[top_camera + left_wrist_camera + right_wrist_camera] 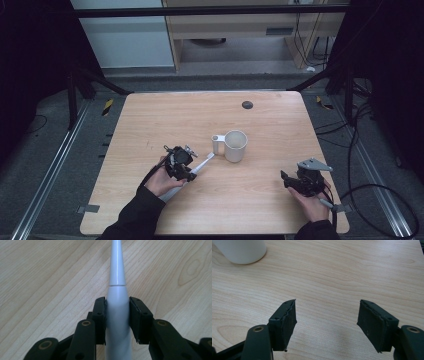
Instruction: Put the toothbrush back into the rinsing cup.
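While the left gripper sits over the front-left part of the desk, its jaws are partway closed and clamped on the white electric toothbrush. In the left gripper view the 2 black pads press both sides of the toothbrush at its thick handle, just below the seam where the slimmer neck starts. Neck runs straight out ahead of the jaws, away from the camera, over bare wood. Handle end passes back under the gripper toward the person's left hand.

High view: toothbrush lies slanted, thin end pointing toward desk centre, tip just beside the handle of the white mug; cannot tell if tip and mug handle touch. Whether the toothbrush rests on the desk or is lifted, cannot tell. Mug stands upright near desk centre, apart from the left gripper.

Right gripper is near the front-right corner of the desk, held in the right hand, well apart from the toothbrush. Right gripper view: jaws spread wide, nothing between the pads, only bare desk; mug base at the top-left of that view, farther off.

Small dark round spot near the far edge of the desk.
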The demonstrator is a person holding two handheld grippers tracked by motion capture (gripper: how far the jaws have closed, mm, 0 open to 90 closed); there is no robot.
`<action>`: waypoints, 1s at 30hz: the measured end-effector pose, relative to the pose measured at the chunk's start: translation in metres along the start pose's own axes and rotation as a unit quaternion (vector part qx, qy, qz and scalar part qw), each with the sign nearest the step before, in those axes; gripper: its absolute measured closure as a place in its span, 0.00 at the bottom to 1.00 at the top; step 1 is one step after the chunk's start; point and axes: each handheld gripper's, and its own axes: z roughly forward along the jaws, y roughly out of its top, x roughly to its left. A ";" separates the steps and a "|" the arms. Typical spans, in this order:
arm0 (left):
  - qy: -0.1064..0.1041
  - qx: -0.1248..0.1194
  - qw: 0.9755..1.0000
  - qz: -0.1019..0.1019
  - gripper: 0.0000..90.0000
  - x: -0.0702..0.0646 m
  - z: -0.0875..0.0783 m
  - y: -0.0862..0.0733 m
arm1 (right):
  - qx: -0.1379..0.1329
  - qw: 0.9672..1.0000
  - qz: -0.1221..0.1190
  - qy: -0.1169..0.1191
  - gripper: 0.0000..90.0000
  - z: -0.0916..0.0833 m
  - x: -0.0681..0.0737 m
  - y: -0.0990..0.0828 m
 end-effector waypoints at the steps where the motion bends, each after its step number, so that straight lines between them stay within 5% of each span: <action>1: 0.001 -0.003 1.000 0.000 0.75 0.000 -0.002 -0.001 | 0.000 1.000 0.000 0.000 0.35 0.000 0.000 0.000; 15: 0.015 -0.067 0.998 -0.004 0.75 0.001 -0.039 -0.007 | 0.001 1.000 -0.001 0.000 0.35 0.000 0.000 0.000; 23: 0.023 -0.115 0.993 -0.009 0.75 0.001 -0.061 -0.008 | 0.001 1.000 0.000 0.000 0.35 0.000 0.000 -0.001; 30: 0.038 -0.161 0.986 -0.016 0.75 0.002 -0.074 -0.010 | 0.001 1.000 0.002 0.000 0.35 0.000 0.000 -0.001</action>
